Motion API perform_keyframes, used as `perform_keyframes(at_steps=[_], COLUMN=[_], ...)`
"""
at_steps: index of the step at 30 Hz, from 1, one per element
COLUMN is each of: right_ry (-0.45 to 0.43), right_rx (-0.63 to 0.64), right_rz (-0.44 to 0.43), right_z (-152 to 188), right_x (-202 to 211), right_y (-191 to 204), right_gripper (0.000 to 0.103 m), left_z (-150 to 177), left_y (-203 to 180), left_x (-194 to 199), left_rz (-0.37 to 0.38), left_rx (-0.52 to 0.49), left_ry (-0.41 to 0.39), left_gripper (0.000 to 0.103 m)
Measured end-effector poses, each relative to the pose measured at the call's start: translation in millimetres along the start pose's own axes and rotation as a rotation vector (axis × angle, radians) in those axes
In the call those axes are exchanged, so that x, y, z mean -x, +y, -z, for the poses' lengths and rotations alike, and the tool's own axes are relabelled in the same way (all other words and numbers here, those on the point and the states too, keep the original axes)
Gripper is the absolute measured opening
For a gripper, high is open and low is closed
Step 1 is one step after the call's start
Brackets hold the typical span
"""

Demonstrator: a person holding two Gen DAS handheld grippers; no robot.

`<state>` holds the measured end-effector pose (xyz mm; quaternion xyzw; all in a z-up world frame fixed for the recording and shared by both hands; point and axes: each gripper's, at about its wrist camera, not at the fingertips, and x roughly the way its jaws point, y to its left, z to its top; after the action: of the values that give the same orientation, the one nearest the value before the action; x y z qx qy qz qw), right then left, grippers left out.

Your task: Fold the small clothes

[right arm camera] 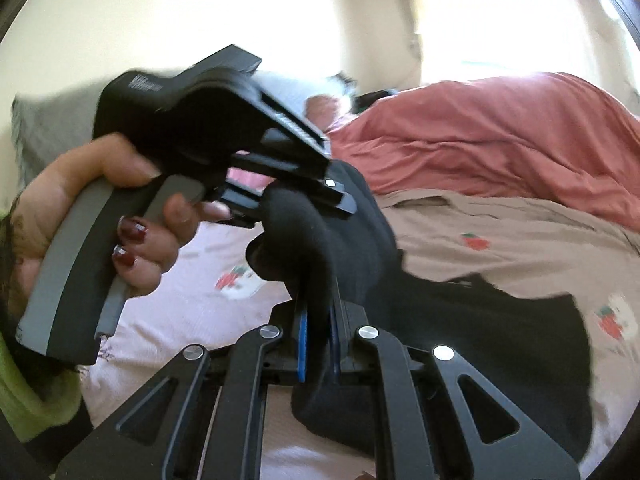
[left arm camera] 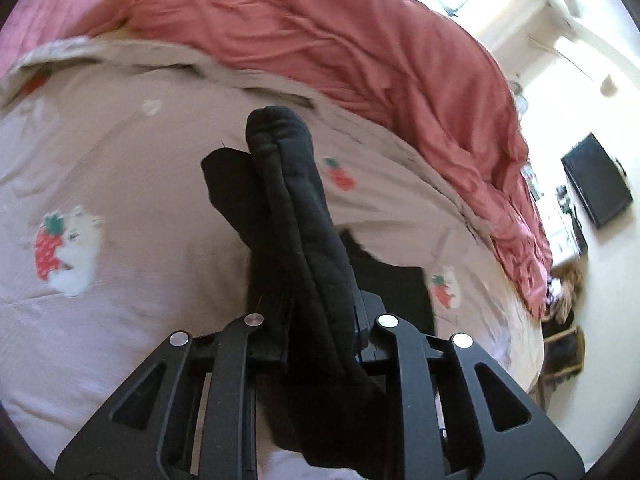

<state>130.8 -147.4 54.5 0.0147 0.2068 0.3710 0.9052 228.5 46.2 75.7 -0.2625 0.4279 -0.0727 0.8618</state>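
Note:
A black sock is held in the air above the bed. My left gripper is shut on it; the sock runs up between the jaws and past them, doubled over at its far end. In the right wrist view my right gripper is shut on the same black sock, with blue pads pressing on the cloth. The left gripper, held by a hand with red nails, grips the sock just above and to the left of the right gripper. More black cloth lies on the bed below.
The bed has a pale pink sheet printed with strawberries and white animals. A crumpled coral blanket lies along its far side. A dark screen hangs on the wall at the right. A grey pillow is at the left.

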Motion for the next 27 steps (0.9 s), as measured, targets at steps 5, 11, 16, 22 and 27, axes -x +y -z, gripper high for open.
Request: perform_keyframes(at_steps=[5,11,16,22,27], right_ry=[-0.018,-0.012,0.022,0.143,0.156], right_rx=[-0.085,-0.159,-0.248,-0.485,-0.493], right_rz=[0.041,0.081,0.110,0.107,0.083], right_z=[10.5,31.0,53.0,94.9,102.5], right_x=[33.8,61.7,72.3,69.2,75.2], right_y=[-32.4,-66.7,-98.3,-144.3,-146.7], right_gripper=[0.007,0.007,0.007,0.012,0.020], left_z=[11.0,32.1,50.7,64.4,76.6], left_y=[-57.7,-101.0,-125.6,-111.4,-69.3], left_x=[-25.9,-66.3,-105.9,-113.3,-74.9], left_rz=[-0.005,-0.012,-0.001,0.106,-0.023], left_rx=[-0.083,-0.138,-0.175,-0.139,-0.161], left_ry=[0.042,0.109,0.164,0.160,-0.006], left_gripper=[0.013,0.013,0.019,0.056,0.052])
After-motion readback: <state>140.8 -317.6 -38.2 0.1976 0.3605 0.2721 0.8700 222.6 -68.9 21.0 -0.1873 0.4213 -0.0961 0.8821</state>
